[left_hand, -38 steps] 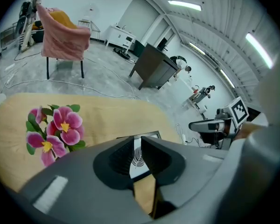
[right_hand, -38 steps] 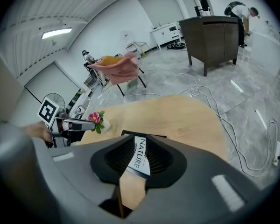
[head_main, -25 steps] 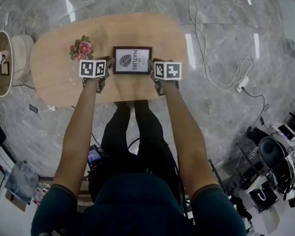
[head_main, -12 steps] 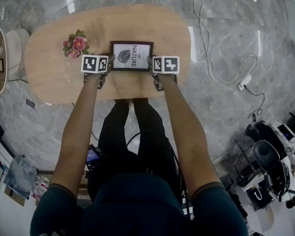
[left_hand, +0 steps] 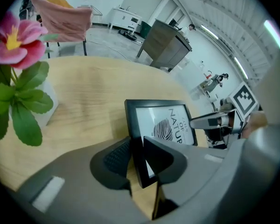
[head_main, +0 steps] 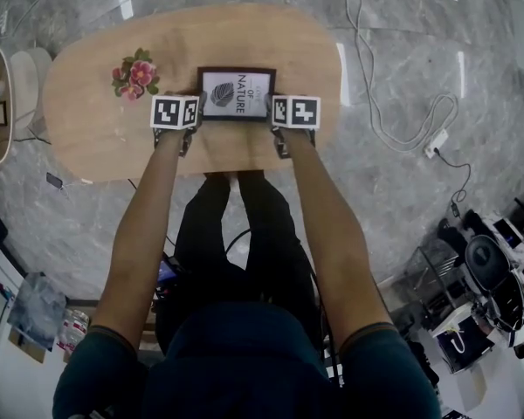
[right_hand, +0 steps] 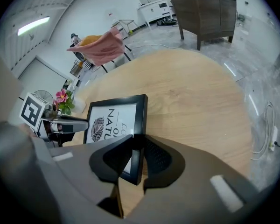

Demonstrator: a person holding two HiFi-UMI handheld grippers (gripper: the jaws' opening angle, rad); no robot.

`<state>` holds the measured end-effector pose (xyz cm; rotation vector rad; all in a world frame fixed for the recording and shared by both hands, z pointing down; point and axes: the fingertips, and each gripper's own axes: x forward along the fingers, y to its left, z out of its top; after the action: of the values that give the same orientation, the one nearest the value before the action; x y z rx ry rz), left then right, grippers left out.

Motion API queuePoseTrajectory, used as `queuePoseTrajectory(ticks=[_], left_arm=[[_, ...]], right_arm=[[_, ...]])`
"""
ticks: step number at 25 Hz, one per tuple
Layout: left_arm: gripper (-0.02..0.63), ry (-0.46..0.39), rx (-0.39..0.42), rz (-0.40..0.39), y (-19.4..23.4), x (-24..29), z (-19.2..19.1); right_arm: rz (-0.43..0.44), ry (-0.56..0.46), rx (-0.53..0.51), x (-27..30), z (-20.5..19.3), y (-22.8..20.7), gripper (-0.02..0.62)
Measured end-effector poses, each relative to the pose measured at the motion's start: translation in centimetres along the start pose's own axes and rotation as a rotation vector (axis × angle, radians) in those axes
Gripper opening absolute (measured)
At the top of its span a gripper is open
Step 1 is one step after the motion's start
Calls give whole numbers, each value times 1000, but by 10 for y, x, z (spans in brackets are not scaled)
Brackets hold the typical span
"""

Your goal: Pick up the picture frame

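I see a picture frame [head_main: 237, 93] with a black border around a white print, which carries a dark grey leaf and black lettering. The desk [head_main: 96, 138] under it is pale tan wood with a fine grain. At ten o'clock from the frame, the flowers [head_main: 135, 74] are pink with a yellow centre, over green leaves. My right gripper [right_hand: 136, 160] is grey, its fingers [right_hand: 158, 160] black with a dotted texture, its cube [head_main: 297, 112] patterned in black and white squares. The floor [head_main: 402, 199] is grey marble, veined white.

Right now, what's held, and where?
The frame, by both side edges near the bottom: left gripper jaws, just closed further, on the left edge; right gripper on the right.
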<state>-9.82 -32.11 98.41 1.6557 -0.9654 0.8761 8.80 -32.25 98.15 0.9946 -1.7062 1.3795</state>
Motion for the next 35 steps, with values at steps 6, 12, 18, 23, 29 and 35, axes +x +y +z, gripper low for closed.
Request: queuePoseTrajectory(ticks=[6,12,18,23,29,35], left_arm=[[75,-80,44,21,-13,-40,31],[75,-182,137,44,-32,-94,75],[75,-286,177,44,-52,-160,104],[74,-391,190,52,-71,-218,131],[74,-514,216,57,-91,-297,152],[74,-635,249,55,-116,-377,169]], right_arm=[[-12,-89,-18,-37,20,19,83],[-29,-195,-31,-80,51,41,83],[-35,-306,-66,-138,79,76,81],[-35,-406,-129,-195,108,106,81],[-23,-511,-201,-264,130,155,81],[-8,-622,-279,-341,147,201,81]])
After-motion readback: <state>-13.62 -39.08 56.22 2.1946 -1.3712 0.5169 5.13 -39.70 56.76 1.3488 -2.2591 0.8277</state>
